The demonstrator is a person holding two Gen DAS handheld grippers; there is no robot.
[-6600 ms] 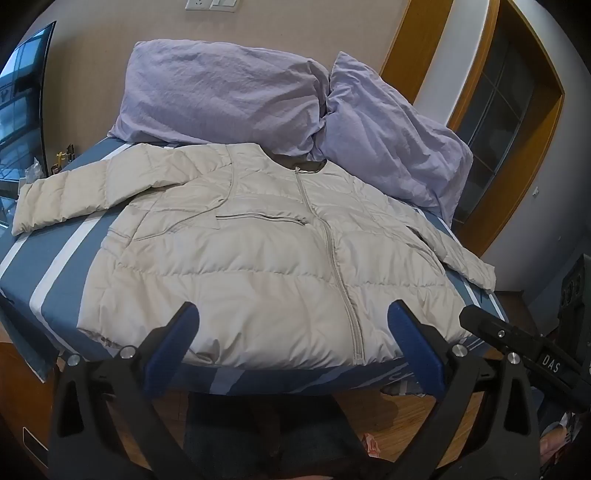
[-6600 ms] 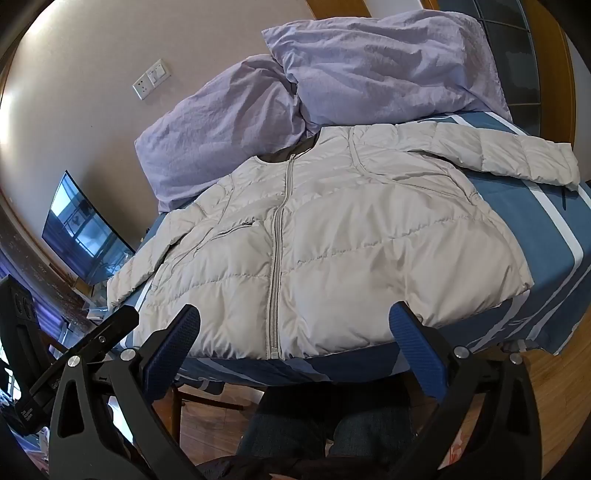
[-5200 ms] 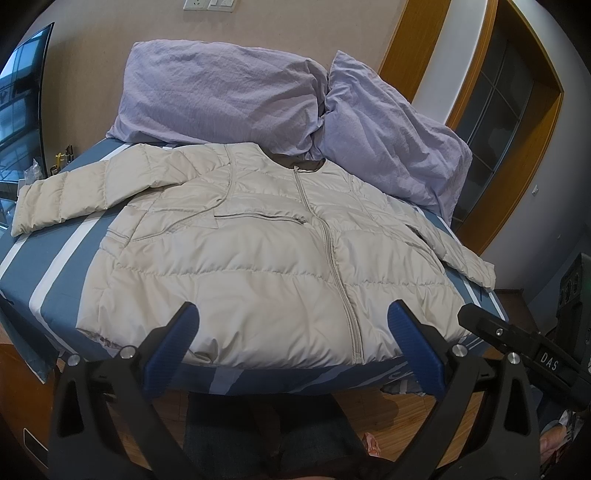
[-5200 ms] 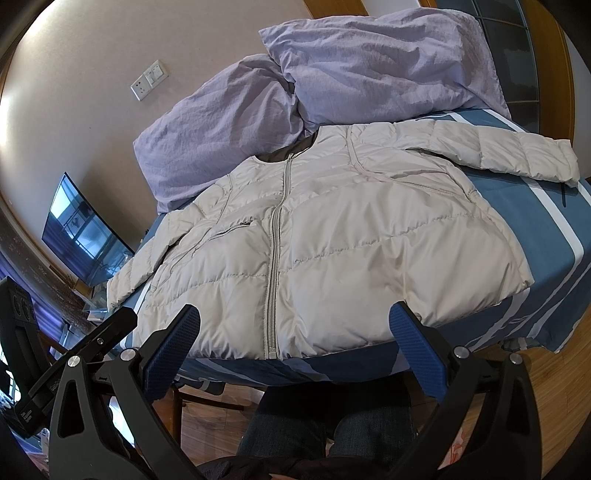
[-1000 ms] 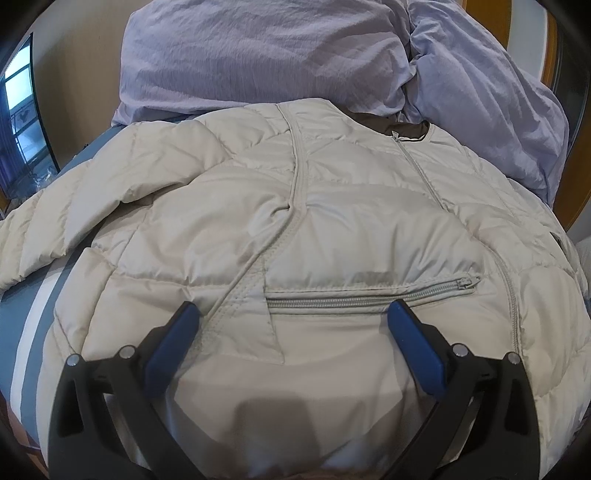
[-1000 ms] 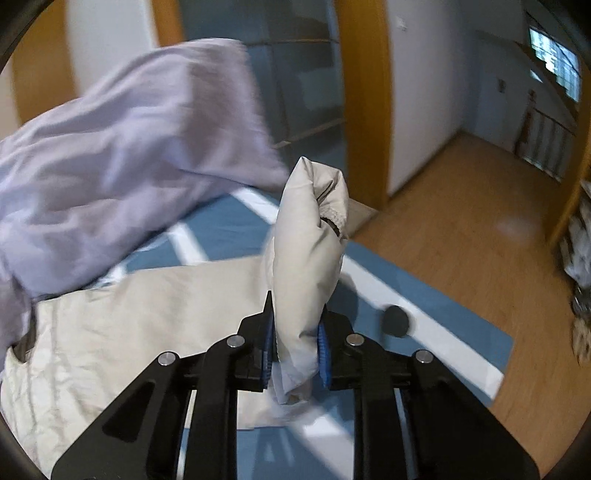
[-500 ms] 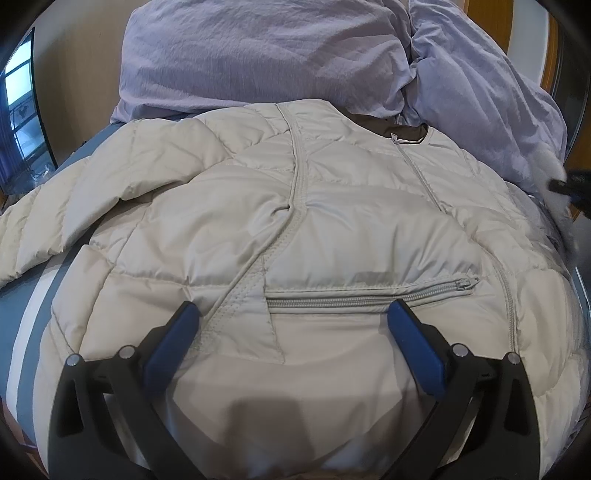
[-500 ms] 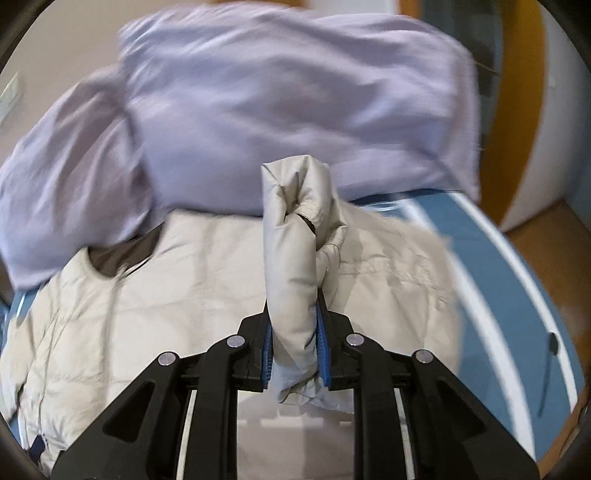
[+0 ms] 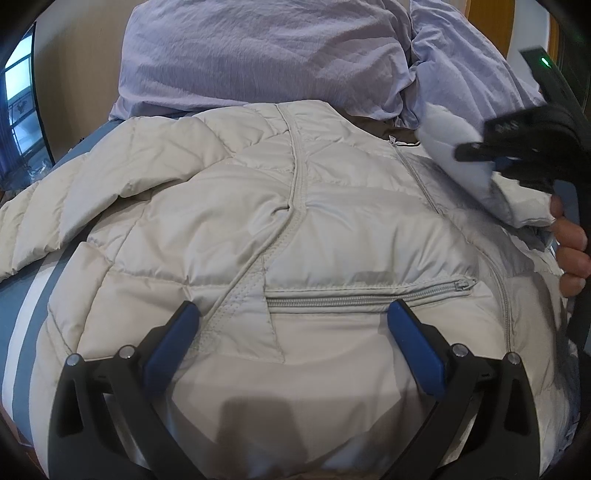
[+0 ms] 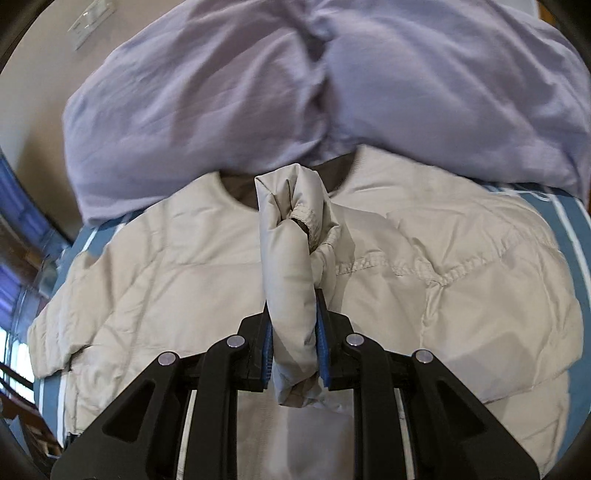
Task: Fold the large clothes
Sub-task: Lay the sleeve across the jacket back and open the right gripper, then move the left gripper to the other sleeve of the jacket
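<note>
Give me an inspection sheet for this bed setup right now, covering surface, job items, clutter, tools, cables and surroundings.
Surface: bed with blue, white-striped cover.
Job's things: beige jacket lying front up, zipped; one sleeve lifted over the chest, the other sleeve spread flat.
Clutter: two lilac pillows at the collar end.
Grippers: left tool open, low over the chest pocket; right tool shut on the sleeve cuff.
Cables: nothing seen.
Surroundings: beige wall, wall socket, window at the left edge.

Left wrist view: close above the jacket (image 9: 295,229), facing the pillows (image 9: 266,51). Right wrist view: close, facing the same pillows; both share the jacket collar.
</note>
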